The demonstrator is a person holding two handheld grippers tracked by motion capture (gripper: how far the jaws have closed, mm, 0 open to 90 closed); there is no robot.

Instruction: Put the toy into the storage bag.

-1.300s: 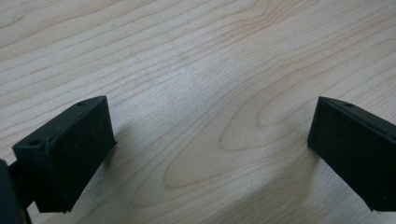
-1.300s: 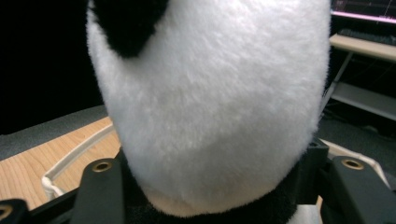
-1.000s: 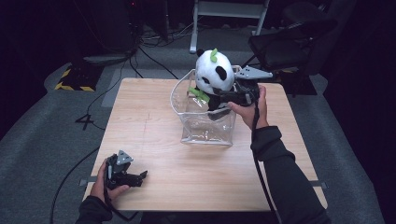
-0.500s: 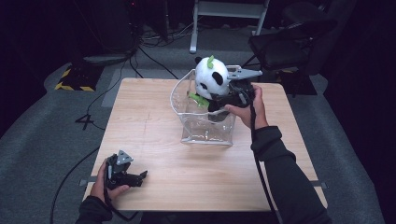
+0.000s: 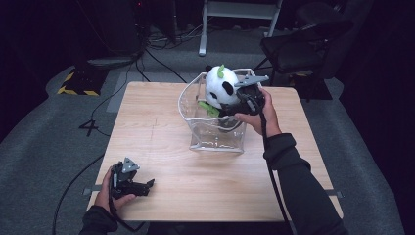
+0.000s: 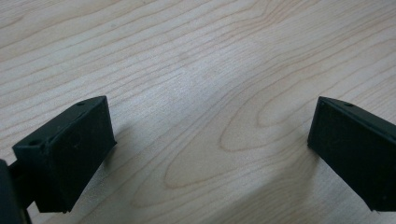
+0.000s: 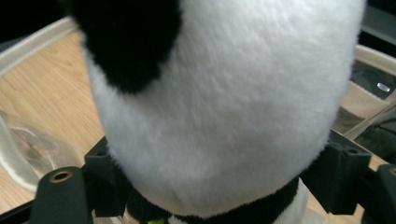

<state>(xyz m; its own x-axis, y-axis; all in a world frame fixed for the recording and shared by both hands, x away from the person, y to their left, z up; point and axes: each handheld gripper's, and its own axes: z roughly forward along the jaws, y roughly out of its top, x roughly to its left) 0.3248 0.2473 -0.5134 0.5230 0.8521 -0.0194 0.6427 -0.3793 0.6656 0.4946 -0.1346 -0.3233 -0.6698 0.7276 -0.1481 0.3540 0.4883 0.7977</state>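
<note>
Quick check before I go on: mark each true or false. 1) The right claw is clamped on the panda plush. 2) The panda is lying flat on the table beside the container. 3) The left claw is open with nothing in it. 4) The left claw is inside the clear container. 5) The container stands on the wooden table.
1) True: the right claw grips the panda plush.
2) False: it is held at the clear container, over its opening.
3) True: the left claw stands open over bare wood.
4) False: it sits near the table's front left corner.
5) True.
</note>
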